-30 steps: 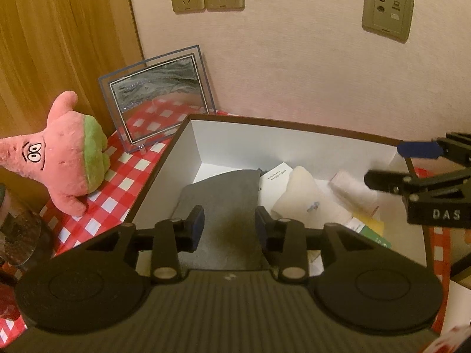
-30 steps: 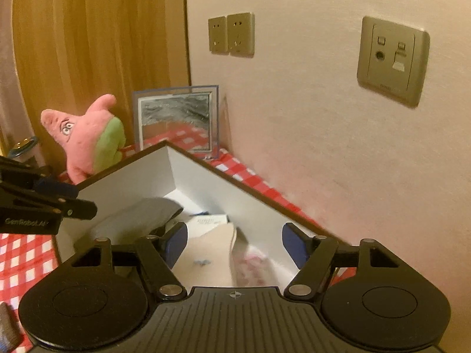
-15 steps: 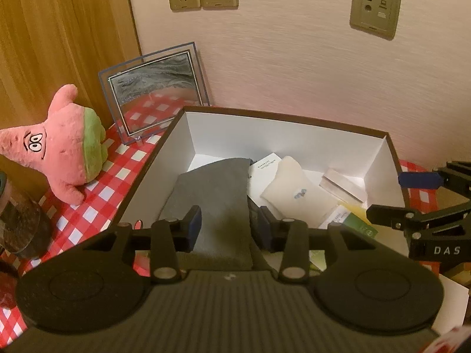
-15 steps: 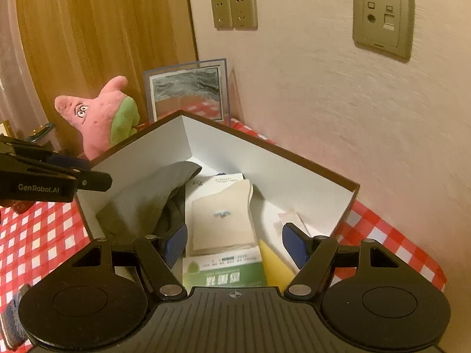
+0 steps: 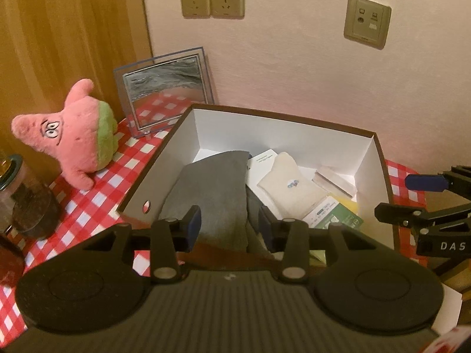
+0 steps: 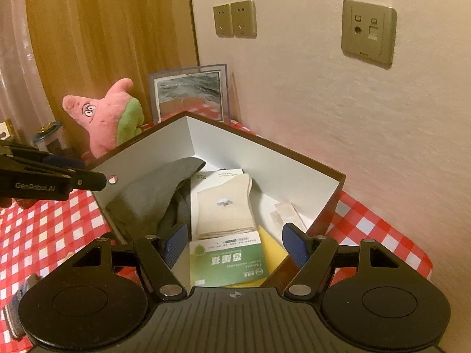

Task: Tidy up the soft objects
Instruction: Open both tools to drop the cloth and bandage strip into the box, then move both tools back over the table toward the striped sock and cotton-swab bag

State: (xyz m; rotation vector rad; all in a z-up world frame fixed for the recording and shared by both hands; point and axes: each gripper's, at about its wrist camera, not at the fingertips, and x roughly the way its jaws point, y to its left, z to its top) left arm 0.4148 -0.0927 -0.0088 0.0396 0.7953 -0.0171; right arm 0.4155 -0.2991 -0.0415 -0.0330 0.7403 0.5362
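We've got both tools hovering at the near side of the open box [image 5: 294,123], w/ nothing in either one. Left gripper [image 5: 226,220] has its fingers parted a bit, empty, sitting above the near end of the grey cloth [image 5: 212,188]; right gripper [image 6: 235,241] is spread wider, also empty, over the green packet [image 6: 226,261] and yellow sheet [image 6: 273,250]. Soft stuff inside the box: the grey cloth lies along the left side, partly draped against the wall, and the cream sock [image 6: 225,209] lies folded flat in the middle, on top of a white card [image 6: 217,175]. The pink starfish plush [image 5: 67,138] stands outside the box on the red check tablecloth [image 5: 97,194], just beside the box's left wall, near the picture frame [image 5: 166,88] and a jar [image 5: 20,200]. Our read on handling: all three are light, limp, not fragile, so squeeze force isn't a worry, slip-out is. Cloth will sag and unfold if pinched at one edge; better to pinch a bunched fold approx mid-length. Sock: grab across the stacked layers at the cuff end so the layers lift together and the card stays put. Plush is bulky and springy; an arm or the pointed head gives a narrower bite than the body, prob the safest hold.
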